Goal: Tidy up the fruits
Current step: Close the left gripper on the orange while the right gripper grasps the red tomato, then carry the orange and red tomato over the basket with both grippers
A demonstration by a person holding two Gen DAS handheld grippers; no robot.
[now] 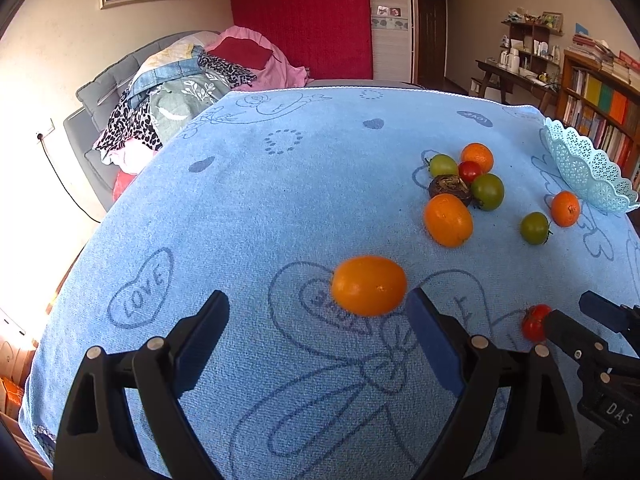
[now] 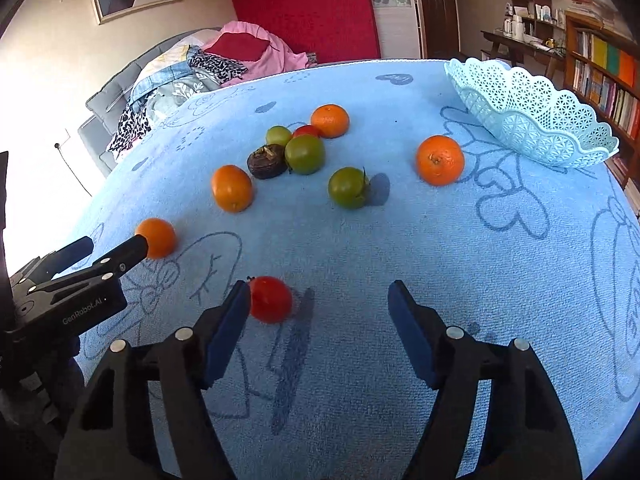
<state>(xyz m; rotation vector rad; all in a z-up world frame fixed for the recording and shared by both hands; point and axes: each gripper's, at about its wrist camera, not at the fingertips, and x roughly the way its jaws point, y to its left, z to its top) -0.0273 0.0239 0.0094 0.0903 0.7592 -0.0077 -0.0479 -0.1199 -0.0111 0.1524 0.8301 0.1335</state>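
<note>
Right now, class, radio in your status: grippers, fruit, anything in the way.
Left gripper open, orange at its right finger. Right gripper open, red tomato against its left finger. Basket empty at far right. Remaining fruit loose on towel; nothing blocking.

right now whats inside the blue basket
No fruit shows inside the basket; all the fruit lies on the towel. Its near wall hides the bottom, so I can't rule anything out.

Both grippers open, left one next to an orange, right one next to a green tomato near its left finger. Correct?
Not quite: the fruit by the right gripper is a red tomato, not green, as the right wrist view shows. Both grippers are open, and the left gripper is next to an orange.
</note>
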